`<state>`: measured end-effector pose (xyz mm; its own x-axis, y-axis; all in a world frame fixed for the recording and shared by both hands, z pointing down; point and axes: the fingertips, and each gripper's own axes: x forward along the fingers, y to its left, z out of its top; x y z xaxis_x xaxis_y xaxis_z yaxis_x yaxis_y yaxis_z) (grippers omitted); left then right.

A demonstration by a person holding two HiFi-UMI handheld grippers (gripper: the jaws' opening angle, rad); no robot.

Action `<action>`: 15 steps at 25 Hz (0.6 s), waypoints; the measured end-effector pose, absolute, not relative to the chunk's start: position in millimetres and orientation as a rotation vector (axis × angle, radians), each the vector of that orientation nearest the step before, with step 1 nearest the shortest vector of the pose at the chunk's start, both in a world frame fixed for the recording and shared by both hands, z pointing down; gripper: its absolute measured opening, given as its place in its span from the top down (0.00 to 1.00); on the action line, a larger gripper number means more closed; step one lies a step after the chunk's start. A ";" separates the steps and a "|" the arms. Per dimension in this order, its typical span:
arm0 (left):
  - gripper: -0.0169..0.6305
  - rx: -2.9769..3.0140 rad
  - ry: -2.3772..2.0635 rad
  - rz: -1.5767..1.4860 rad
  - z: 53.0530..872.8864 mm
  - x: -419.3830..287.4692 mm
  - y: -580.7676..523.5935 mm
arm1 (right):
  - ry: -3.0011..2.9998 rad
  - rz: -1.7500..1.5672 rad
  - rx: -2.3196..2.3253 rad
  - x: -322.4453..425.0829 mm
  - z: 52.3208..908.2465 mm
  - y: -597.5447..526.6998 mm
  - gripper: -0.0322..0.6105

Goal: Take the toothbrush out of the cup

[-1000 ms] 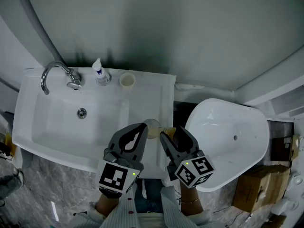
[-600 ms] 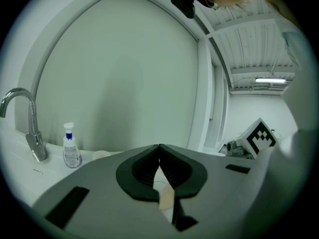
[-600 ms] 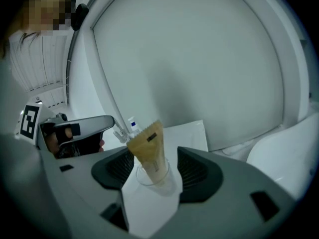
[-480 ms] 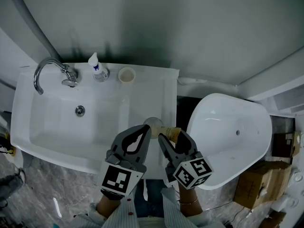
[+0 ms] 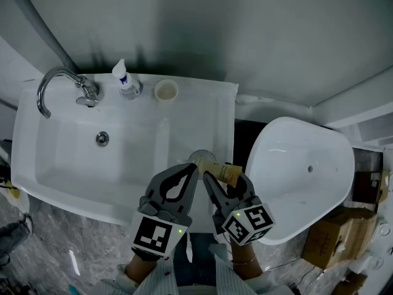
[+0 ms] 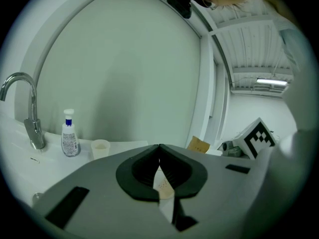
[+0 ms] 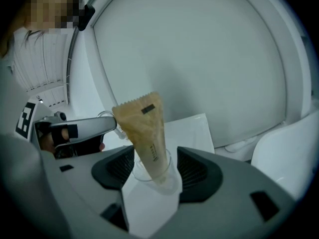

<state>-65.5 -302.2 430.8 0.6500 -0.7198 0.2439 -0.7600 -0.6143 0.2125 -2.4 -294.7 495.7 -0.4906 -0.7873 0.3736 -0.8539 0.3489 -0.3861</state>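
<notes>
My right gripper (image 5: 224, 180) (image 7: 152, 166) is shut on a clear glass cup (image 7: 154, 177), one jaw on each side of its wall. A flat tan tube (image 7: 144, 128) (image 5: 224, 173) stands in that cup and sticks out above the rim. I make out no toothbrush in any view. My left gripper (image 5: 191, 166) (image 6: 159, 148) sits just left of it, jaws shut tip to tip, with only a thin pale strip showing in the slit. The tan tube's top (image 6: 198, 144) peeks over the left jaw.
A second clear glass (image 5: 199, 158) (image 7: 106, 116) stands on the counter by the left gripper's tip. The white sink (image 5: 73, 165) has a faucet (image 5: 52, 85), a small bottle (image 5: 126, 82) and a cream cup (image 5: 166, 91) along its back. A white bowl (image 5: 301, 183) lies to the right.
Both grippers have stayed close together over the sink's right edge. More of the tan tube now shows above the right gripper. The head view has drifted slightly.
</notes>
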 end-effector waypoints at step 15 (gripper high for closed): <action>0.95 2.545 -1.199 0.182 444.0 -74.3 -299.8 | -2.437 0.749 1.517 -9.9 506.0 -298.6 0.60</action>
<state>-74.3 -299.8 444.0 0.6396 -0.7274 0.2485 -0.7684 -0.5963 0.2325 -9.9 -298.6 506.0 -0.4658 -0.7899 0.3989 -0.8776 0.3547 -0.3225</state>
